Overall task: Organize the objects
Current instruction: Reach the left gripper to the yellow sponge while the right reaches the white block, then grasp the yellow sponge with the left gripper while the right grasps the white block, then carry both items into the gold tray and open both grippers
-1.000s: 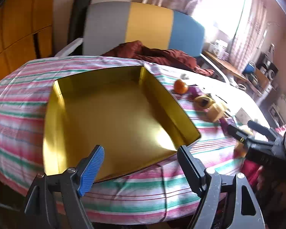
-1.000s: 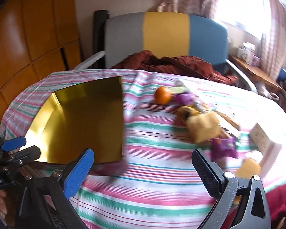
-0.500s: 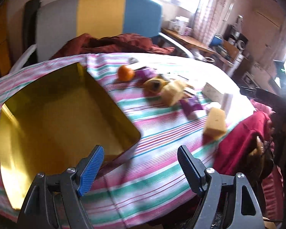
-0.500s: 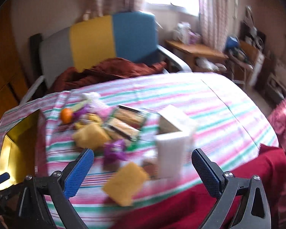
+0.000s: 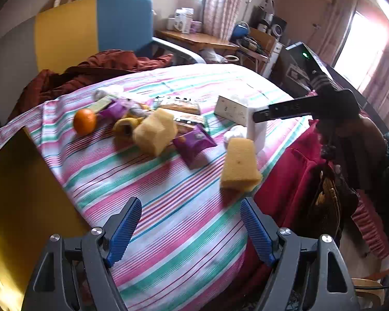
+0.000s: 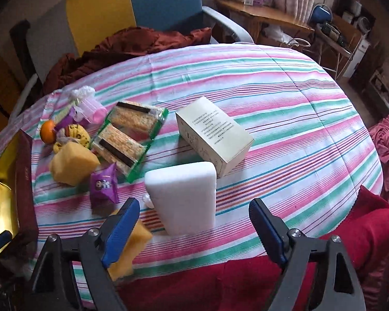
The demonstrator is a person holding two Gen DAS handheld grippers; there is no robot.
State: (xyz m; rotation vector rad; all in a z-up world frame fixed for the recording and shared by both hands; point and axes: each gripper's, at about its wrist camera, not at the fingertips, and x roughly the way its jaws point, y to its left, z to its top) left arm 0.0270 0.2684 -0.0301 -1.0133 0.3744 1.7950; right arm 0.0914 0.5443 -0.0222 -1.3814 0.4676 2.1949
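A gold tin box (image 5: 18,202) lies open at the table's left edge; it also shows in the right wrist view (image 6: 2,197). Loose items lie on the striped cloth: an orange (image 5: 84,121), yellow sponges (image 5: 240,165) (image 5: 155,132), a purple packet (image 5: 194,142), cracker packs (image 6: 132,134), a cream carton (image 6: 214,134) and an upright white foam block (image 6: 186,197). My left gripper (image 5: 190,229) is open and empty above the cloth, in front of the sponge. My right gripper (image 6: 194,229) is open and empty, just in front of the white block.
A grey, yellow and blue chair (image 5: 90,26) with a maroon cloth (image 5: 96,70) stands behind the table. A red cloth (image 6: 324,259) hangs at the near right edge. A wooden desk (image 6: 262,15) with clutter stands at the back right.
Both grippers have swung right, away from the gold tin, toward the pile of loose items. The right gripper has come close to the white block. Both stay open.
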